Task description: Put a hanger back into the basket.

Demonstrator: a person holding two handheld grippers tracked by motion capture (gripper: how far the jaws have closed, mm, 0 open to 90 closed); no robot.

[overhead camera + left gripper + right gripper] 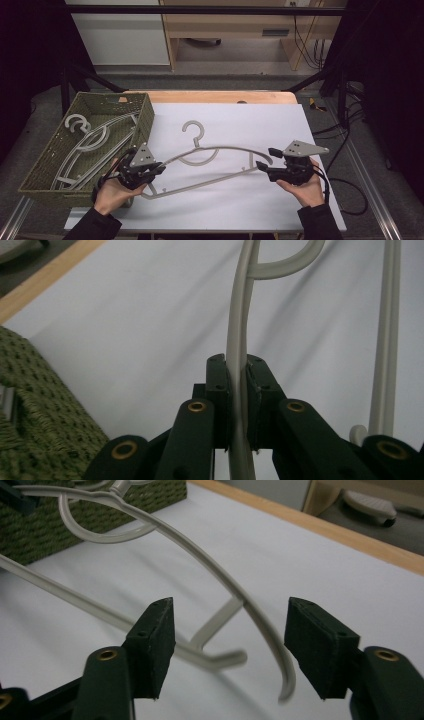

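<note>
Fingers of left gripper [237, 385] clamped the hanger [210, 165]; right gripper [230, 650] wide open around its end; green basket [145, 117] held more hangers [87, 145].

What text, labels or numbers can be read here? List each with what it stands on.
None can be read.
The hanger, basket, table sheet and both grippers, left and right, carry no print.
A dark plate on the far cabinet is too small to read.
</note>
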